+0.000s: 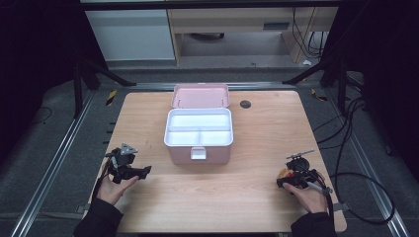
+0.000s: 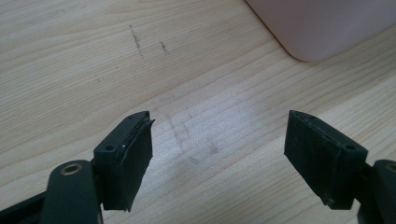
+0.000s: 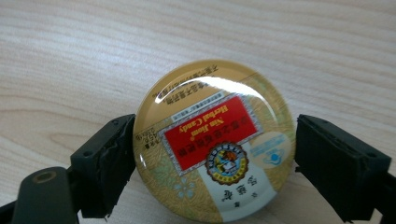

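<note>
- Black, the left gripper (image 1: 129, 168) lies low at the table's (image 1: 247, 197) left side, held by the person's left hand (image 1: 114, 190); in the left gripper view its jaws stand wide apart with nothing between them, over bare wood, a corner of the pink box (image 2: 327, 25) beyond them.
- Pink outside and white inside, the box (image 1: 199, 136) sits mid-table with its lid (image 1: 200, 96) swung up at the back.
- A dark round spot (image 1: 245, 104) marks the wood right of the lid.
- The right gripper (image 3: 212, 161), in the right hand (image 1: 309, 197), pinches a round gold candy tin (image 3: 215, 140) with a red label, pads (image 3: 109, 158) pressed to its rim, near the table's right edge.
</note>
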Demonstrator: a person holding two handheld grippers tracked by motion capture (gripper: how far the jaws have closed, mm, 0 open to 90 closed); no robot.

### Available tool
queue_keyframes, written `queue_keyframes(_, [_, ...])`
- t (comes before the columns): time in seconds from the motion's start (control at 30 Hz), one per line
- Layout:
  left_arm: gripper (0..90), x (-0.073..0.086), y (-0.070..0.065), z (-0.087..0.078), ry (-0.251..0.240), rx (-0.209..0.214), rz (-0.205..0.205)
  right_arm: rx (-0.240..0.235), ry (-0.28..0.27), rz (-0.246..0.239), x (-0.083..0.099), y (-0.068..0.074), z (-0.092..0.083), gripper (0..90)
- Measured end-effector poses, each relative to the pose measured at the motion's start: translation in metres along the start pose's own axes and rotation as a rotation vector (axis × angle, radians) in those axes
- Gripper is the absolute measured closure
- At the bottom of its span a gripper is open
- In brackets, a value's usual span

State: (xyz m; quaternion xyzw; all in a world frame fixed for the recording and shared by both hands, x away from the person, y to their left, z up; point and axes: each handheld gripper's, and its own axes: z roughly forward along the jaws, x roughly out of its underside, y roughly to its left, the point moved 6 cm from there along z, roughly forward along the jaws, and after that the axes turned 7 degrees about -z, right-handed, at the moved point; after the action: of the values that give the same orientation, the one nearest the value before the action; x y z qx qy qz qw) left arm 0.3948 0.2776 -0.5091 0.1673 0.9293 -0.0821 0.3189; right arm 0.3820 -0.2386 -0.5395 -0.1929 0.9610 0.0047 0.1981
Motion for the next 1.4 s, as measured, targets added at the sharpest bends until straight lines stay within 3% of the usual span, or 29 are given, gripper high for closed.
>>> queue_keyframes(0.13, [23.1,-0.005,-0.002,-0.004,-0.014,0.007,0.003,0.018,-0.046,0.008,-0.006,-0.002,-0.008,14.1])
queue_keyframes(0.27, [25.2,-0.017,-0.002,-0.012,-0.047,0.013,0.014,0.038,-0.153,0.005,-0.019,-0.002,-0.021,14.9])
queue_keyframes(0.37, [26.1,-0.030,-0.004,-0.016,-0.073,0.014,0.023,0.025,-0.232,-0.017,-0.030,0.003,-0.029,16.1])
queue_keyframes(0.53, [26.9,-0.056,-0.013,-0.026,-0.127,0.035,0.036,-0.017,-0.374,-0.070,-0.056,0.020,-0.045,19.6])
queue_keyframes(0.73, [26.9,-0.088,-0.027,-0.031,-0.182,0.071,0.042,-0.067,-0.501,-0.155,-0.101,0.050,-0.063,23.8])
queue_keyframes(0.83, [27.3,-0.099,-0.034,-0.026,-0.199,0.085,0.044,-0.082,-0.520,-0.214,-0.122,0.067,-0.065,25.9])
queue_keyframes(1.0, [29.7,-0.110,-0.041,-0.012,-0.190,0.097,0.041,-0.128,-0.564,-0.217,-0.151,0.089,-0.064,30.1])
queue_keyframes(1.2, [39.6,-0.113,-0.044,0.001,-0.163,0.107,0.038,-0.185,-0.537,-0.240,-0.169,0.108,-0.053,38.7])
queue_keyframes(1.33, [49.5,-0.113,-0.044,0.007,-0.148,0.112,0.039,-0.190,-0.505,-0.256,-0.175,0.115,-0.043,46.5])
queue_keyframes(1.4, [54.3,-0.113,-0.046,0.010,-0.144,0.141,0.035,-0.192,-0.495,-0.260,-0.175,0.117,-0.040,50.8])
